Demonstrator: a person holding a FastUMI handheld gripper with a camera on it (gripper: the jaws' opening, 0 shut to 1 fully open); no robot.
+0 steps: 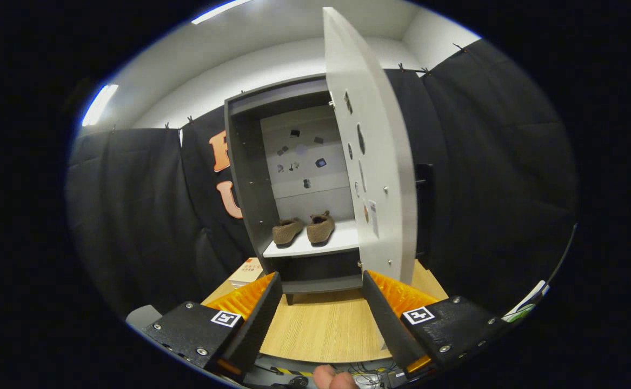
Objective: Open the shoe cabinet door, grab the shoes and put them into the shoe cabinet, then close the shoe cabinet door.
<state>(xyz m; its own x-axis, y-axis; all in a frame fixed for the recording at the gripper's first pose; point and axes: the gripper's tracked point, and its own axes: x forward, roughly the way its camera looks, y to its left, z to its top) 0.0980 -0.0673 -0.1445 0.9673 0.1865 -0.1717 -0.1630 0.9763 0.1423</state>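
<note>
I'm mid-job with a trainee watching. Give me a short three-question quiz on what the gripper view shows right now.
1. True or false: the cabinet door is shut.
2. How many shoes sit on the white shelf?
3. The gripper fingers are: A) shut on a shoe, B) open and empty, C) shut on the door.

Key: 1. False, the door stands open. 2. Two, side by side. 3. B, open over the wooden table, holding nothing.
</note>
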